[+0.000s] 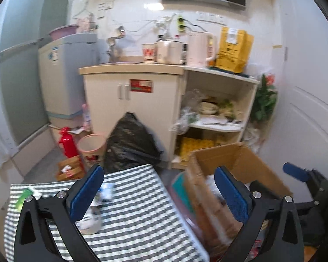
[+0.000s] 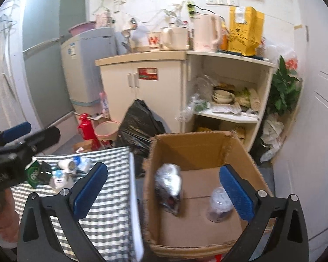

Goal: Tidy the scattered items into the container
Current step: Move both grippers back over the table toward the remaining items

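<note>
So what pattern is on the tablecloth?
Grey-and-white checked tablecloth; clearest in the left wrist view.

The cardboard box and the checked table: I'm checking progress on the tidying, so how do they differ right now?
The cardboard box is brown, open-topped and deep; the checked table is a flat top with a grey-and-white cloth. The box holds two items, a silvery packet and a clear cup; the table holds a cluster of small items. They stand side by side.
</note>
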`<act>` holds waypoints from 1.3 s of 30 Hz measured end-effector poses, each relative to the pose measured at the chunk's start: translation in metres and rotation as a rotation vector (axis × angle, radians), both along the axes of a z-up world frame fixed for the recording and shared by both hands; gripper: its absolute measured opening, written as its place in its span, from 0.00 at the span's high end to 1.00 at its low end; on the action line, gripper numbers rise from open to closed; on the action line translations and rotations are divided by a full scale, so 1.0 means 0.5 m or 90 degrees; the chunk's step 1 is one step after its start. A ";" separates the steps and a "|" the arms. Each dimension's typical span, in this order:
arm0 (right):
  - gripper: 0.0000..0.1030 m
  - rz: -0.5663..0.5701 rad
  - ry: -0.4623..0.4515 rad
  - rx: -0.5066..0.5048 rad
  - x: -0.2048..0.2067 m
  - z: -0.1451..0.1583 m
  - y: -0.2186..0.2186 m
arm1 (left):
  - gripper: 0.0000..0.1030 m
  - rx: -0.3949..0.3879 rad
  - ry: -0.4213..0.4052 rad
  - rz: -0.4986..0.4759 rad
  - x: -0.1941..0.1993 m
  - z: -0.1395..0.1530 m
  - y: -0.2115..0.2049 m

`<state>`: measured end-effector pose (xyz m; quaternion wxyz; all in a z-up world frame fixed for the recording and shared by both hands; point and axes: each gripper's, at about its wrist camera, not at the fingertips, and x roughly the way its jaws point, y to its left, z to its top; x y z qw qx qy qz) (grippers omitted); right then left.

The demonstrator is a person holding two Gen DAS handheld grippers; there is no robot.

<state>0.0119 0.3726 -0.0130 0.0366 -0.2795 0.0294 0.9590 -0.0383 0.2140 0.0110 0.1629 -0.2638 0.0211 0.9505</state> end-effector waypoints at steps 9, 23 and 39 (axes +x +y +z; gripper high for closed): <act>0.00 0.084 0.027 -0.015 0.004 0.001 -0.106 | 0.00 0.009 -0.015 0.091 0.012 -0.017 -0.150; 0.00 0.145 0.012 0.031 -0.031 -0.025 -0.326 | 0.00 0.022 0.004 0.161 0.037 -0.038 -0.423; 0.00 0.222 -0.004 0.057 -0.094 -0.101 -0.455 | 0.00 -0.033 -0.021 0.136 -0.025 -0.111 -0.561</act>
